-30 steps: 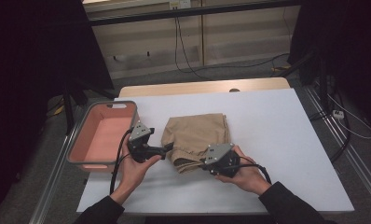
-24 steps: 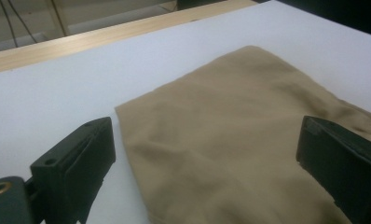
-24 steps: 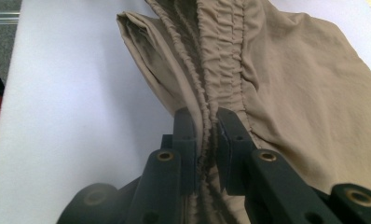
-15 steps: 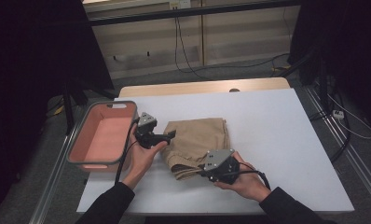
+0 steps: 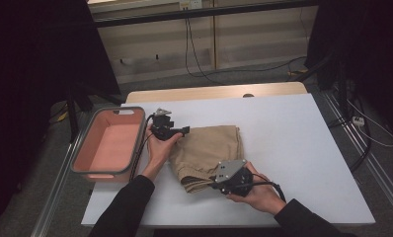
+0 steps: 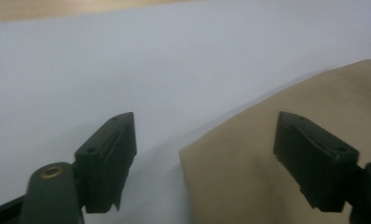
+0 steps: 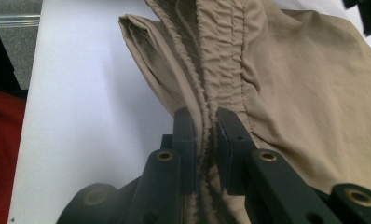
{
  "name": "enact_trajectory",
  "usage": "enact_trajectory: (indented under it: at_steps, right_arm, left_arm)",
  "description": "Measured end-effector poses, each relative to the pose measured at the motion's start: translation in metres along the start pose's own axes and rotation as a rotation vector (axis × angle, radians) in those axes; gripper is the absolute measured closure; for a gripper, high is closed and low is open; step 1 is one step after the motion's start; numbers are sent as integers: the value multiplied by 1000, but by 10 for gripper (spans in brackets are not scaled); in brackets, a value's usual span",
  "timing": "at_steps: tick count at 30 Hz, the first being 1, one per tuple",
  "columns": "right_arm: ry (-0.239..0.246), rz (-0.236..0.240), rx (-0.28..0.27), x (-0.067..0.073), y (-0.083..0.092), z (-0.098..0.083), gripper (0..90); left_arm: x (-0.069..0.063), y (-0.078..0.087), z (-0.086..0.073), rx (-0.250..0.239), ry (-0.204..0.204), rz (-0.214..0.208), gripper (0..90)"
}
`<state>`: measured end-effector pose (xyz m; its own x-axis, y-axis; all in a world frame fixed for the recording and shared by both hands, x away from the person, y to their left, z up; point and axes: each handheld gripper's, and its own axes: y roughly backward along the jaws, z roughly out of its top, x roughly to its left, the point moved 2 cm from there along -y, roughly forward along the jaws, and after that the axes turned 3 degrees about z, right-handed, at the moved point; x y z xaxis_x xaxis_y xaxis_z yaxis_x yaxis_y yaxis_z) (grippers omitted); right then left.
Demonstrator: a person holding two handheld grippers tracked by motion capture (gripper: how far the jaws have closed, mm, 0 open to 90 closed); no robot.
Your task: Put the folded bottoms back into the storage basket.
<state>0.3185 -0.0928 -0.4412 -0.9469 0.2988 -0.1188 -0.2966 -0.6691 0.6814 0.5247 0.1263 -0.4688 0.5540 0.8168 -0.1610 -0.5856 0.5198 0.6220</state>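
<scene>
Presently I find the folded tan garment [image 5: 207, 150] lying on the white table [image 5: 293, 133], left of the middle and just right of the pink tub [image 5: 108, 143], which sits at the table's left edge. My right gripper [image 5: 219, 180] is at the garment's near edge; in the right gripper view its jaws are pressed together on the gathered waistband [image 7: 207, 107], with the cloth pinched between the pads. My left gripper [image 5: 184, 131] stands at the garment's far left corner, between tub and cloth. In the left gripper view its jaws are wide apart and have just been closing; the garment's corner [image 6: 230, 172] lies between them, the right jaw over the cloth, the left jaw over bare table. Neither pad presses on the fabric, so this gripper holds nothing. The garment rests flat apart from the bunched folds by the right gripper. Both hands keep low over the table.
</scene>
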Motion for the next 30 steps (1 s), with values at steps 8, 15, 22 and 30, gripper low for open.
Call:
enact_trajectory:
  at_steps: [8, 15, 22, 30]
  right_arm:
    - [0, 6, -2, -1, 0, 0, 792]
    - [-2, 11, 3, 0, -2, -1, 792]
    - [-3, 13, 5, 1, -3, -1, 792]
    - [-7, 7, -10, 2, -3, -2, 792]
  left_arm:
    - [3, -8, -3, 75, 16, -3, 374]
    - [0, -10, -7, 90, 1, 17, 464]
    - [-11, -9, -9, 117, -9, -47, 737]
    - [-14, -6, -9, 106, -24, -56, 845]
